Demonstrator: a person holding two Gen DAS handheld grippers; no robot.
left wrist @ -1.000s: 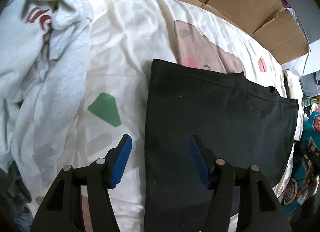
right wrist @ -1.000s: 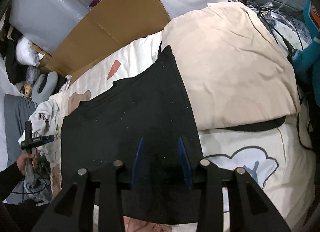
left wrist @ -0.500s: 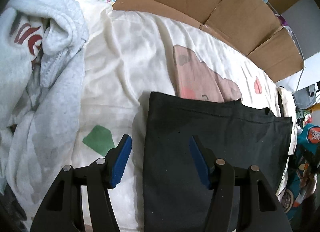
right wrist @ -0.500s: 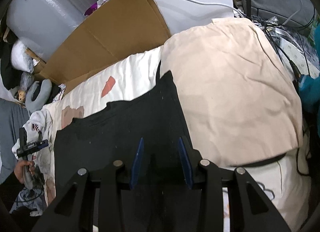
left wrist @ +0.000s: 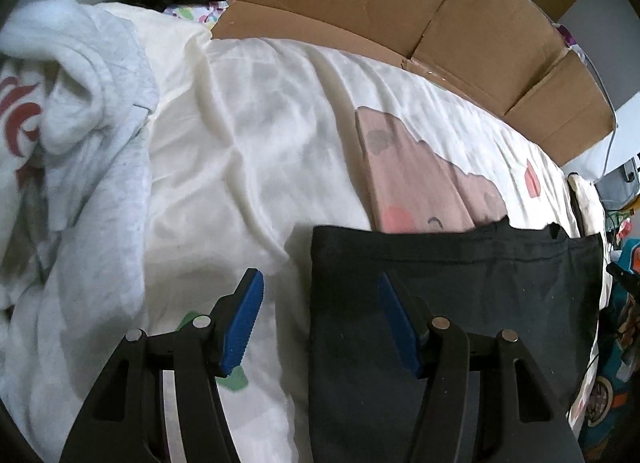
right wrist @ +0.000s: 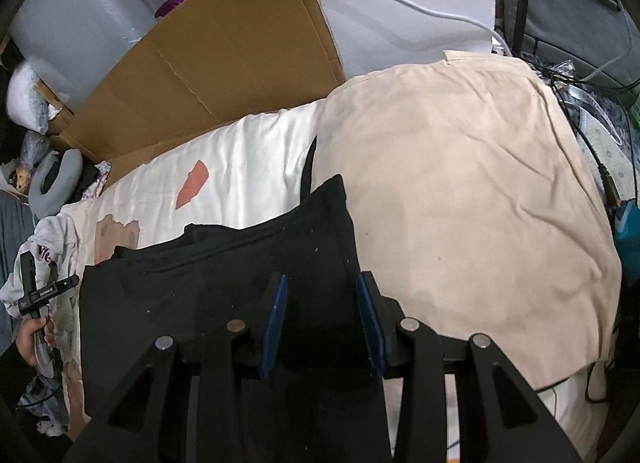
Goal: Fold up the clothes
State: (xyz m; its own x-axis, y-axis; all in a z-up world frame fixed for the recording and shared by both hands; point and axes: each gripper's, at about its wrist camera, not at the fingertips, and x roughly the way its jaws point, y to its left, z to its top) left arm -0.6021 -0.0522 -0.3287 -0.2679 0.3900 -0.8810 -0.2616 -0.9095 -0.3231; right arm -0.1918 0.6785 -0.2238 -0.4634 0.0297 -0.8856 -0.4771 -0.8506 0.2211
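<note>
A black garment lies flat on the bed, already folded to a rough rectangle, its far hem running straight across the printed cream sheet, its left edge well clear of the heap of pale grey clothes at the bed's left side. In the right wrist view its right edge lies just beside, perhaps on, a beige cloth spread over the bed's right end. Cardboard stands along the bed's far edge.

The left gripper hangs above the garment's left edge, jaws apart and empty: one blue pad is over the bare sheet, the other over black fabric, so the edge runs between them. The right gripper hovers near the right edge, jaws narrower but also apart, with nothing pinched; only flat black cloth shows in the gap.

The step in hand looks like taking hold of the near corners for another fold. To do it well, each gripper should come down astride its own side edge, not over the middle of the panel, and bite all the layers together; a pinch of the top layer alone would peel the fold open. The right gripper should avoid catching the beige cloth along with the garment. Both should lift evenly, so the hem stays square, then carry the near edge to meet the far hem.
</note>
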